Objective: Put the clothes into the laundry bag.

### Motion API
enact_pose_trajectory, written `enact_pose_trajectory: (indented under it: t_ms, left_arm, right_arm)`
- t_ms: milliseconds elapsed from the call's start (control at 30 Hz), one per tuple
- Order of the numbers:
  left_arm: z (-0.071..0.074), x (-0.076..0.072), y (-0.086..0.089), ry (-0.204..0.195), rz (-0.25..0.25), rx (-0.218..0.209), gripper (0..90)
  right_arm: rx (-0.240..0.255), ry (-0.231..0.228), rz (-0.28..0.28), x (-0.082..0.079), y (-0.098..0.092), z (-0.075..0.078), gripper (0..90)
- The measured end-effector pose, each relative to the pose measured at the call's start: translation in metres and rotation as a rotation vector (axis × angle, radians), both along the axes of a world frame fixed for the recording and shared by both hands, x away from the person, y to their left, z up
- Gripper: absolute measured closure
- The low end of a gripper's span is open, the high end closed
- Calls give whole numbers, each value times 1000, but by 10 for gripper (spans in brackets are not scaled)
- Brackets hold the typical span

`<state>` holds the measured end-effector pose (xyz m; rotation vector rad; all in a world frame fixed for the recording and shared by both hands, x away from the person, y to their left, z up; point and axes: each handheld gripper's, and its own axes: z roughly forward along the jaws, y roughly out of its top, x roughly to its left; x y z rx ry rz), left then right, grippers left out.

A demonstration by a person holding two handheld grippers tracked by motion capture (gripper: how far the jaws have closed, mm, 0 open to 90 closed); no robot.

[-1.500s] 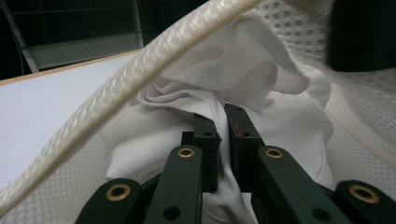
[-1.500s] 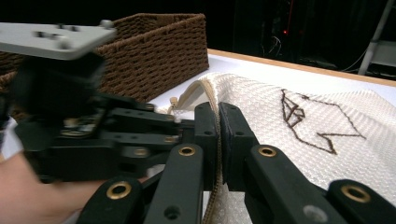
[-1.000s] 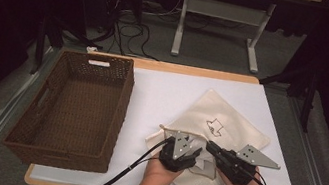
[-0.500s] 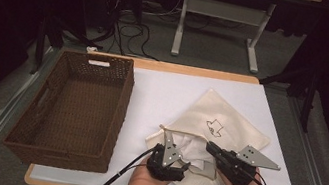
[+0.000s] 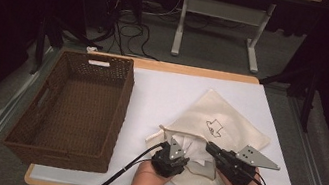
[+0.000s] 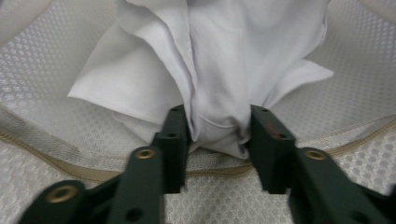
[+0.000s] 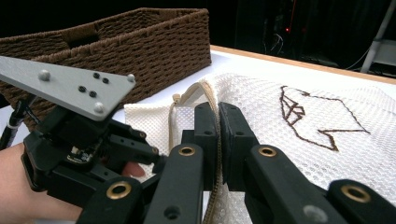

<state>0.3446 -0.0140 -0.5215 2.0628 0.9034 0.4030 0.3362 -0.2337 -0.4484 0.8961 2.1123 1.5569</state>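
A cream mesh bag (image 5: 232, 127) with a brown stitched motif lies on the white table top (image 5: 167, 93). Its mouth faces the near edge. In the left gripper view a bunched white cloth (image 6: 224, 70) sits inside the bag's mesh (image 6: 355, 65). My left gripper (image 6: 218, 126) has just been closing, and its pads now pinch a fold of that cloth. In the high view my left gripper (image 5: 182, 151) is at the bag's mouth. My right gripper (image 7: 218, 121) is shut on the bag's corded rim (image 7: 208, 91) and holds it raised; it shows in the high view as the right gripper (image 5: 210, 147).
An empty brown wicker basket (image 5: 125, 96) stands on the left half of the table, close to the bag's left side. The basket's wall (image 7: 140, 51) rises behind the left gripper. A drawstring trails from the bag's mouth. The table's wooden near edge is just behind both hands.
My left gripper drew back a little toward the near edge and to the left, and its jaws closed onto the white cloth. The right gripper and the raised rim have not moved.
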Motion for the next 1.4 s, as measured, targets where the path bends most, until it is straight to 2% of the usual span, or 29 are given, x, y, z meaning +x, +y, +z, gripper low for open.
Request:
enact_pose_trajectory:
  t_ms: [33, 100, 200, 233, 267, 300, 333, 433, 467, 533, 600, 633, 700, 800, 933, 1033, 1200, 1400]
  left_arm:
    - [0, 0, -2, 7, 1, -2, 739]
    - [1, 0, -2, 9, 1, -5, 800]
    - [3, 0, -2, 1, 5, -7, 835]
    - [6, -1, 0, -24, 12, -22, 840]
    - [6, -1, 0, -24, 12, -22, 840]
    - [8, -1, 1, -42, 17, -34, 841]
    - [11, -2, 3, -69, 31, -63, 843]
    - [15, -4, 4, -109, 34, -95, 846]
    - [15, -4, 4, -109, 34, -95, 847]
    - [18, -5, 5, -134, 35, -131, 848]
    - [19, -6, 4, -147, 34, -136, 848]
    - [20, -7, 4, -169, 32, -149, 848]
    - [21, -7, 3, -178, 32, -154, 849]
    - [22, -7, 1, -201, 38, -182, 849]
    - [22, -5, -1, -208, 51, -201, 849]
    - [23, -4, -3, -212, 53, -201, 849]
    - [23, 6, -16, -209, 73, -204, 848]
    - [26, 16, -32, -217, 70, -198, 847]
  right_arm:
    - [-3, -1, 1, 0, 1, 0, 871]
    - [-3, 2, 2, 0, 1, 0, 871]
    - [-2, 2, 1, 0, 0, 0, 871]
    - [0, 6, -1, -1, 0, 0, 871]
    - [2, 8, 3, -1, 0, 0, 871]
    - [2, 7, 3, -1, -1, 0, 871]
    - [3, 5, -2, -1, 0, 0, 871]
    - [3, 3, -2, -1, 0, 0, 871]
    - [3, 3, -2, -1, 0, 0, 871]
    - [2, -1, -4, -1, -1, 0, 871]
    - [3, -1, -4, -1, -1, 0, 871]
    - [6, 0, -4, -1, -1, 0, 871]
    - [6, 0, -6, -1, -1, 0, 871]
    - [9, -3, -1, -1, -2, 0, 871]
    - [9, -3, -7, -1, -2, 1, 871]
    - [11, -8, -6, -1, -2, 1, 871]
    - [16, -17, -9, -2, -2, 2, 871]
    - [24, -12, -8, -3, -4, 3, 871]
